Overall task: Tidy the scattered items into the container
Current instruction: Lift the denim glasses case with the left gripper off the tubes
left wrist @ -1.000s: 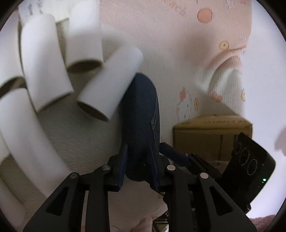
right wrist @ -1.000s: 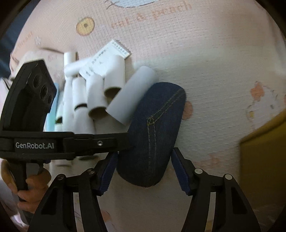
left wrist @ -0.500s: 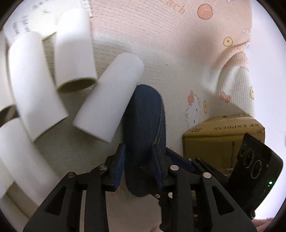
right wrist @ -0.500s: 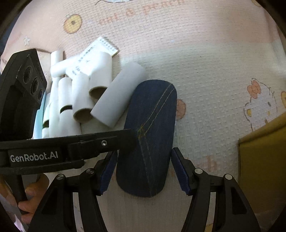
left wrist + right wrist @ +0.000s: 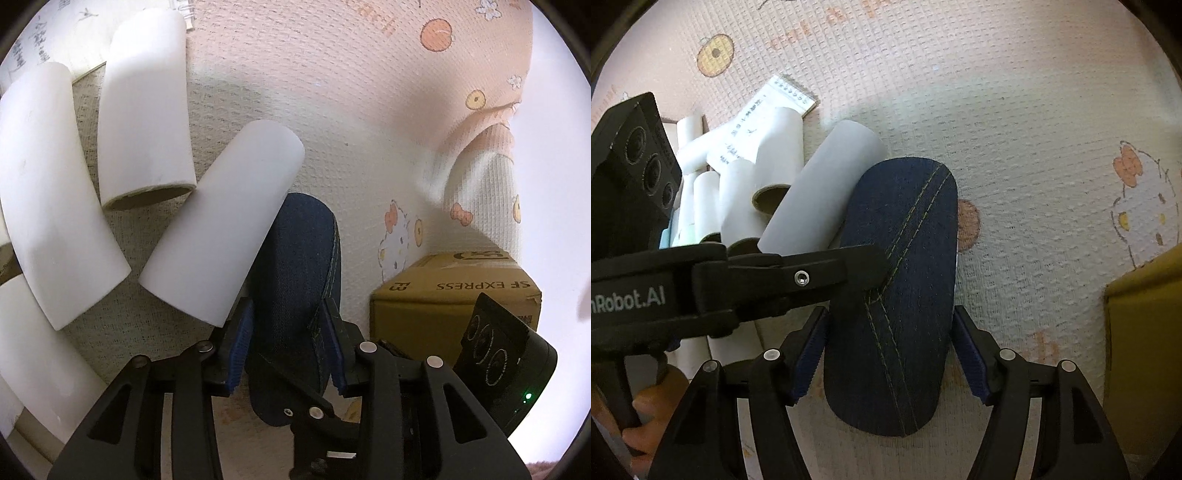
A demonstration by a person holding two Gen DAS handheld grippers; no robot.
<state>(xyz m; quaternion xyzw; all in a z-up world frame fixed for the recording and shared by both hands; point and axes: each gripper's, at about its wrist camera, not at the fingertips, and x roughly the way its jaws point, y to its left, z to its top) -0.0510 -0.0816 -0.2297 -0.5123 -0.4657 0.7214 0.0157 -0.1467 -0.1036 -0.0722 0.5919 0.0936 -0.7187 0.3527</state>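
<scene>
A dark blue denim case (image 5: 901, 295) with yellow stitching lies on the pink patterned blanket (image 5: 1034, 147), its upper left edge against a white cardboard tube (image 5: 820, 199). My right gripper (image 5: 890, 350) straddles the near end of the case. Its jaws are opening, with a gap showing on both sides. My left gripper (image 5: 288, 343) comes in from the left. Its jaws are opening too, with the case (image 5: 295, 295) between the pads, which look just off it. One of its fingers (image 5: 820, 277) crosses over the case.
Several white tubes (image 5: 48, 192) lie piled to the left, with a written paper notepad (image 5: 768, 110) on them. A brown cardboard box (image 5: 454, 306) stands on the right, close to the case. A hand (image 5: 650, 410) holds the left gripper's handle.
Both grippers' jaws have spread wider around the denim case. The case has settled flatter on the blanket, and the right gripper has come down closer to it.
</scene>
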